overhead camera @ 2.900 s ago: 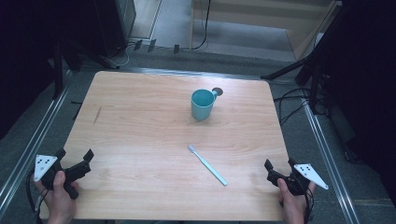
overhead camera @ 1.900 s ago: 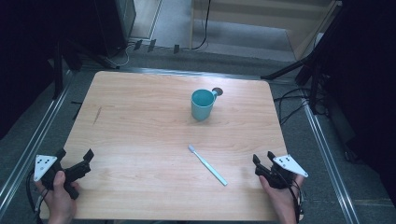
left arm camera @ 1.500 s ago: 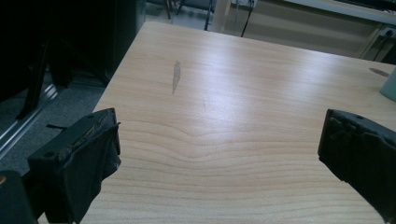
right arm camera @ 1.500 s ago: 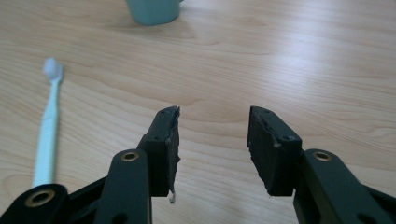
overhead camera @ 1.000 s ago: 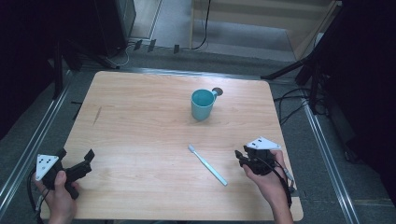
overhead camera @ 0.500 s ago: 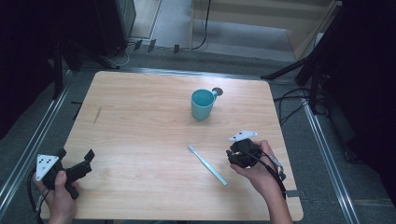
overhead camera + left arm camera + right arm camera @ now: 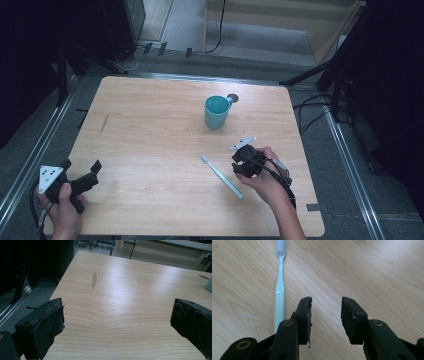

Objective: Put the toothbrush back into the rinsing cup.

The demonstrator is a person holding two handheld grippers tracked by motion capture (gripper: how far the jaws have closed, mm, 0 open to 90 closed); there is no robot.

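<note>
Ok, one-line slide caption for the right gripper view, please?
Right gripper, jaws open over bare wooden table, with the pale toothbrush lying just outside its left jaw.

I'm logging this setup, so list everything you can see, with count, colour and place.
table: one, light wood, centre.
cup: one, teal, upright, far-centre of the table.
toothbrush: one, pale teal, lying flat, near-right, beside the right tongs, untouched.
dark streak: one, on the table's left part.
left tongs: black, open, near-left corner, in the left hand.
right tongs: black, open, just right of the toothbrush, in the right hand.
</note>
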